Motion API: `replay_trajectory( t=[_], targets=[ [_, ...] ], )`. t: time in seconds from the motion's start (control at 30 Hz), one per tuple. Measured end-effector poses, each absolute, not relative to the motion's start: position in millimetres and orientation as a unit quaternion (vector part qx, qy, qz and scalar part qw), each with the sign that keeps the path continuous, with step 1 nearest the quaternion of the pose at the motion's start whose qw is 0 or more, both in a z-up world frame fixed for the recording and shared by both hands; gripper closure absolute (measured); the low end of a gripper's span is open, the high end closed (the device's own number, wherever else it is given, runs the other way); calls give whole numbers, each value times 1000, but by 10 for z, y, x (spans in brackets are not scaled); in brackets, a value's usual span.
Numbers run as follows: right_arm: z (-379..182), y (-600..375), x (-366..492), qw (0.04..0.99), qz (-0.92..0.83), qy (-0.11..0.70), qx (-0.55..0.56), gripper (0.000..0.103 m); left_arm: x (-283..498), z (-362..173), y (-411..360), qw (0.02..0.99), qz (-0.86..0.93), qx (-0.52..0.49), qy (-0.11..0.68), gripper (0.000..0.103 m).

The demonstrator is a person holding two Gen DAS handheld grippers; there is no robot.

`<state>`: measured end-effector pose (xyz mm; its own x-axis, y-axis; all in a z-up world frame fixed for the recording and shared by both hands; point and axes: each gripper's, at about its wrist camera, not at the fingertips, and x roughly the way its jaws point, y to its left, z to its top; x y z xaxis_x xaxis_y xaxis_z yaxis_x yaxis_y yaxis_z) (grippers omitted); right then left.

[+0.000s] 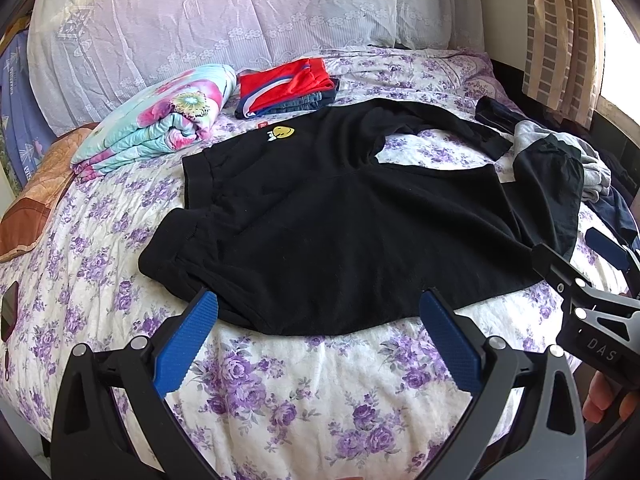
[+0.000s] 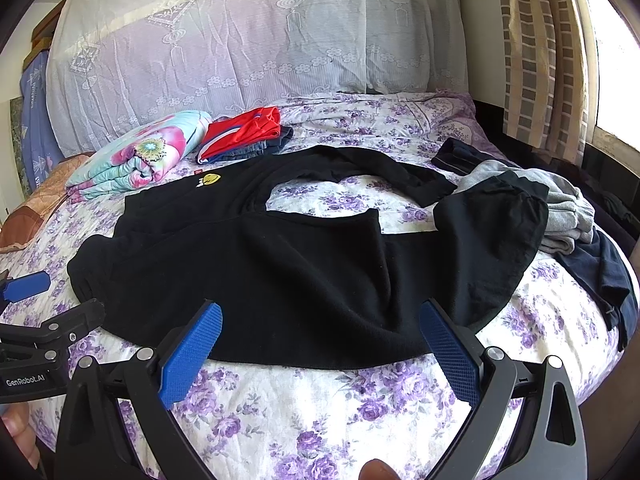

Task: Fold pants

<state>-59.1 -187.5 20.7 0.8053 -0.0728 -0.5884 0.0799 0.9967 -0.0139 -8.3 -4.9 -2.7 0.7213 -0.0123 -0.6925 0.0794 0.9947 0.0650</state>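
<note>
One pair of black pants [image 1: 320,232] lies spread across the centre of the flowered bed [image 1: 280,400], waistband at frame left, legs running to the right.

- Left of frame: rolled floral quilt [image 1: 160,120], then a stack of folded clothes [image 1: 288,84], apparently done already.
- Centre: pants unfolded; legs splayed apart, the far leg curving toward upper right, the near leg's end turned over on itself.
- Right: heap of unfolded garments [image 1: 576,160].
- Left gripper [image 1: 320,332]: jaws spread, empty, at the near edge of the cloth.
- Right gripper [image 2: 320,336]: jaws spread, empty, likewise.

Judgement: folding of this pair not begun; every fold remains.
</note>
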Motion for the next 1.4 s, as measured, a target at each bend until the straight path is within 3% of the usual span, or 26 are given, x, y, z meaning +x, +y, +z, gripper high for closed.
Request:
replay_trajectory(
  t=[1.17, 1.4],
  targets=[
    [12, -1769, -423, 942, -1, 337, 4, 3, 84, -180, 155, 916, -31, 14, 399, 4],
    [-67, -1025, -420, 939, 76, 315, -118, 3, 191, -26, 901, 921, -5, -12, 389, 4]
  ],
)
